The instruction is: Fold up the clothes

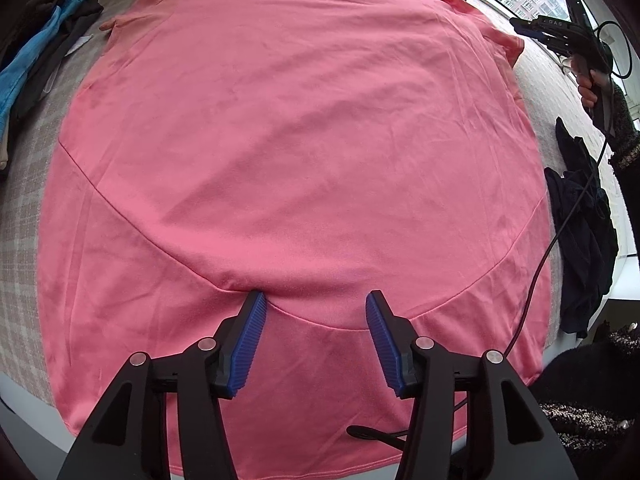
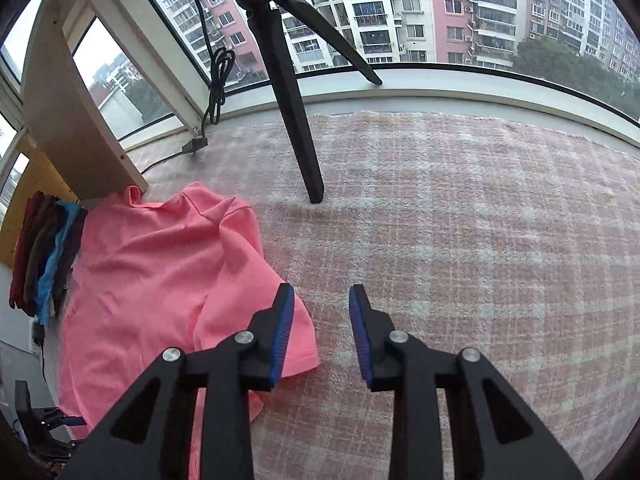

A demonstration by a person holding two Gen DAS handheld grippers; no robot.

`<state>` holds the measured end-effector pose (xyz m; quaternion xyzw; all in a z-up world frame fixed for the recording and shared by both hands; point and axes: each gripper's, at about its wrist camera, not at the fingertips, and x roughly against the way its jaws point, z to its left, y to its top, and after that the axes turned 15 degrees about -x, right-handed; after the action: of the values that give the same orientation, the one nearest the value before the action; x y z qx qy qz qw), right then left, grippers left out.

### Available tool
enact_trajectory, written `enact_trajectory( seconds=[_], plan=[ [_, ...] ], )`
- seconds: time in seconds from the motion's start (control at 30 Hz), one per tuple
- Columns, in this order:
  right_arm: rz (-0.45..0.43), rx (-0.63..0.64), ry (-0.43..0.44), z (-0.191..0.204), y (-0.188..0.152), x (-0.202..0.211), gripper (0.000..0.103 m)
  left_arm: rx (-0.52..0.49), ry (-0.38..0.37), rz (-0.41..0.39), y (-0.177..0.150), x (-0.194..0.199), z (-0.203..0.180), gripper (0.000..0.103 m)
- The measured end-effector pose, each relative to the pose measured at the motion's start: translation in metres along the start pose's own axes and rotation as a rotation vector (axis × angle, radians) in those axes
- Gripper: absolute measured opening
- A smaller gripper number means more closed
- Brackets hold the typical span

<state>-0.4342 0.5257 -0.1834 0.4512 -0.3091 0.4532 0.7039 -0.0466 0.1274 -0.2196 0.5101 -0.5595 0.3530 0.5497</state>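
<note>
A pink T-shirt (image 1: 300,140) lies spread flat over a checked blanket, filling most of the left wrist view. My left gripper (image 1: 316,300) hovers over the shirt's lower part near a curved seam, open, with nothing between its blue pads. In the right wrist view the shirt (image 2: 160,272) lies at the left, one sleeve reaching toward the fingers. My right gripper (image 2: 321,292) stands open just past that sleeve's edge, over bare blanket, gripping nothing. The right gripper (image 1: 536,32) also shows at the far right of the left wrist view, held by a hand (image 1: 588,88).
A pile of blue and dark clothes (image 1: 40,60) lies left of the shirt, and a dark garment (image 1: 584,240) lies to its right. A black tripod (image 2: 296,120) stands on the checked blanket (image 2: 460,220) before the window sill. Stacked clothes (image 2: 44,252) sit at the left edge.
</note>
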Motion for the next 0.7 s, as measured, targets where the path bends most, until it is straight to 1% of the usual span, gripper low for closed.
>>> enact_trajectory(
  seconds=[0.07,0.13,0.17,0.2,0.27,0.33,0.4,0.43,0.5,0.57,0.63,0.7],
  plan=[
    [0.005,-0.014,0.038,-0.006,-0.003,0.002,0.029,0.005,0.001,0.005,-0.004,0.003,0.000,0.049],
    [0.026,-0.028,0.049,-0.012,-0.007,0.001,0.029,0.035,-0.004,0.028,0.000,0.008,-0.001,0.041],
    [0.039,-0.034,0.047,-0.016,-0.009,-0.001,0.029,0.054,-0.011,0.034,0.005,0.013,-0.001,0.032],
    [0.050,-0.036,0.043,-0.017,-0.012,-0.006,0.029,0.057,-0.018,0.021,0.012,0.022,-0.003,0.031],
    [0.058,-0.039,0.038,-0.018,-0.017,-0.014,0.029,-0.003,0.002,-0.037,0.039,0.050,-0.014,0.031],
    [0.067,-0.045,0.051,-0.019,-0.021,-0.022,0.029,-0.113,0.032,-0.104,0.101,0.068,-0.013,0.032],
    [0.078,-0.061,0.074,-0.020,-0.024,-0.030,0.029,-0.222,0.061,-0.163,0.167,0.079,-0.015,0.042],
    [0.081,-0.063,0.082,-0.019,-0.026,-0.033,0.029,-0.272,0.074,-0.185,0.199,0.080,-0.019,0.043],
    [0.067,-0.054,0.093,-0.018,-0.030,-0.035,0.031,-0.341,0.067,-0.215,0.274,0.059,-0.017,0.043],
    [0.059,-0.042,0.098,-0.017,-0.033,-0.033,0.033,-0.383,0.054,-0.209,0.336,0.027,-0.024,0.043],
    [0.059,-0.055,0.116,-0.020,-0.034,-0.032,0.033,-0.429,0.128,-0.179,0.376,0.000,-0.028,0.043],
    [0.056,-0.058,0.137,-0.022,-0.035,-0.031,0.033,-0.436,0.180,-0.133,0.406,-0.025,-0.024,0.043]
  ],
)
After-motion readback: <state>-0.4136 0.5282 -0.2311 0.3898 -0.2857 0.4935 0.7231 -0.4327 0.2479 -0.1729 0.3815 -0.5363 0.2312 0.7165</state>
